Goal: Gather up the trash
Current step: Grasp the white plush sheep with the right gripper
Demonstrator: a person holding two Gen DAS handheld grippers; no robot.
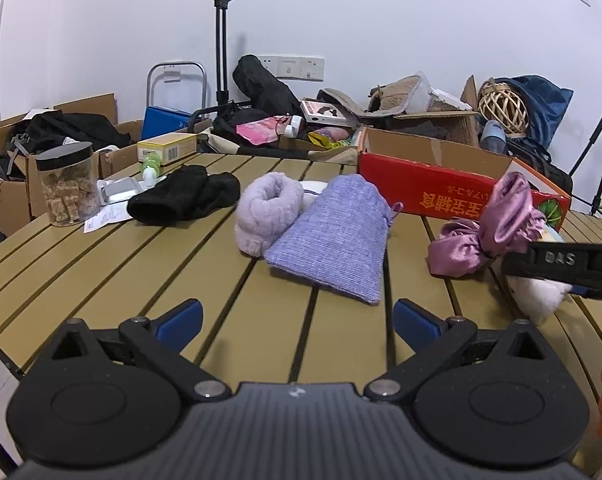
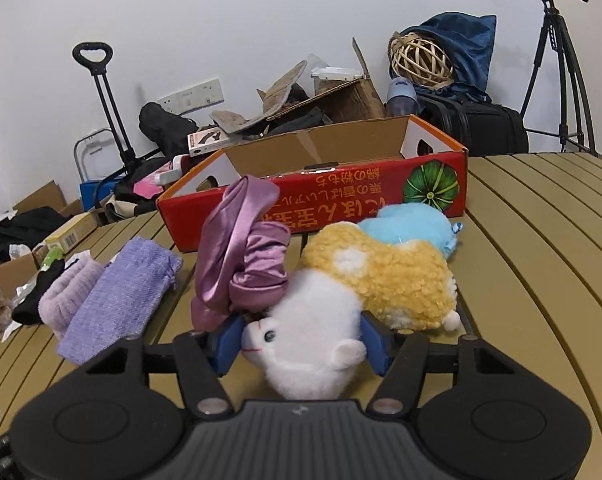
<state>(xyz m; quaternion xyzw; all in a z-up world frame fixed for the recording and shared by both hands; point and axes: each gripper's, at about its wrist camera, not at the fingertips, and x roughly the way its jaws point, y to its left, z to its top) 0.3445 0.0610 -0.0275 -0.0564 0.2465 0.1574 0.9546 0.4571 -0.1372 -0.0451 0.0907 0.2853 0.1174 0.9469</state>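
Risk lies with the right claw (image 2: 299,346), whose blue pads seem pressed on the white head of the plush toy (image 2: 341,300) lying on the worktop (image 2: 541,260) before the red carton (image 2: 313,196): soft fur could slip, or snag the purple satin cloth (image 2: 241,256), while the left claw (image 1: 297,320) gapes empty

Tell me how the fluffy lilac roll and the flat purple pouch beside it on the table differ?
The fluffy lilac roll is pale, plush and curled into a thick bundle; the flat purple pouch is a deeper violet, finely ribbed and lies spread flat. The pouch covers more of the table and has a small cord at one corner; the roll shows none. Both are soft fabric items, lying side by side and touching, clear of either set of tongs.
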